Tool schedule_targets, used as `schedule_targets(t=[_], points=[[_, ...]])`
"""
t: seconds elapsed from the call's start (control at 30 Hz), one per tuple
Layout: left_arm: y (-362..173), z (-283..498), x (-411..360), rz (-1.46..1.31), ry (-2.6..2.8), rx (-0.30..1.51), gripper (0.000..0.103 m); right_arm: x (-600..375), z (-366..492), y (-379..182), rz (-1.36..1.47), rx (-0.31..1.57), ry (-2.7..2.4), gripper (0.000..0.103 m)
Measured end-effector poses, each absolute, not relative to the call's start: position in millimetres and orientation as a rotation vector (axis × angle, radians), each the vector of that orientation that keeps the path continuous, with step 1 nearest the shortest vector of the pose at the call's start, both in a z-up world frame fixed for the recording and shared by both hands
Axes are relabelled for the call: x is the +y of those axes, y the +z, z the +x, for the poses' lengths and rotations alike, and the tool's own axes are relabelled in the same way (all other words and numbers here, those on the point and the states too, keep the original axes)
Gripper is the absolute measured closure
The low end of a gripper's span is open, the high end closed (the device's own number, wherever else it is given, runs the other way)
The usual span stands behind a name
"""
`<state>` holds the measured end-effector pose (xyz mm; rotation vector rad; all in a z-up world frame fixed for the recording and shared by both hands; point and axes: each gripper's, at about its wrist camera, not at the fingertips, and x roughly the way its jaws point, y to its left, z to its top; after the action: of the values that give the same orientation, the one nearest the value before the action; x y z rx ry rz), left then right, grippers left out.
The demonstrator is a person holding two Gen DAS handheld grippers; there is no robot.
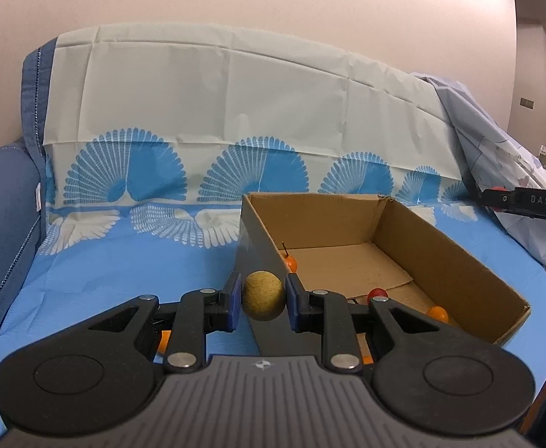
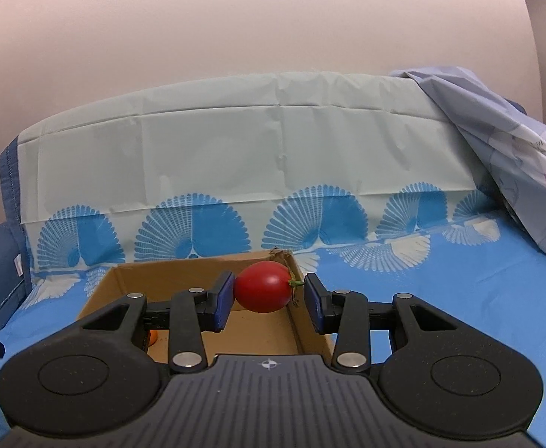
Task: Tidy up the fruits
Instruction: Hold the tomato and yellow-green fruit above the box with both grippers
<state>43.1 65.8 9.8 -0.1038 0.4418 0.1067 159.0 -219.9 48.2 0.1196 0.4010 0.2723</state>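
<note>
Both grippers are seen from behind along their fingers. Between the blue pads of the left gripper point(image 1: 264, 300) a round tan-yellow fruit point(image 1: 263, 295) is clamped, the pads pressed against its two sides. Just ahead of and below this fruit the near corner of an open cardboard box point(image 1: 455, 261) is found, so that the fruit is held over the box's left wall. Inside the box, ahead and to the right of the left gripper, a small orange fruit with a stem point(image 1: 290, 261) is seen against the left wall, a small red fruit point(image 1: 377, 293) lies partly hidden behind the right finger linkage, and another small orange fruit point(image 1: 437, 314) lies further right on the box floor. The box is set on a blue cloth with white fan patterns point(image 1: 123, 268). By the right gripper point(image 2: 269, 293) a red oval fruit with a green stem point(image 2: 262, 286) is held: the left pad is pressed against it, while at the right pad only the stem end is met, and whether the pad touches the skin cannot be told. This red fruit is held above the box, close to its far right corner, with the box floor below and ahead of the fingers.
</note>
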Motion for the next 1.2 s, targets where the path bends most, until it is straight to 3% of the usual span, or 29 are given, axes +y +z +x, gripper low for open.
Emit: schedule_targets(t=[1.2], points=[[8,50,64,-0.095,0.082,0.44,0.076,-208,166,46,0.105,0.426,0.284,0.061]])
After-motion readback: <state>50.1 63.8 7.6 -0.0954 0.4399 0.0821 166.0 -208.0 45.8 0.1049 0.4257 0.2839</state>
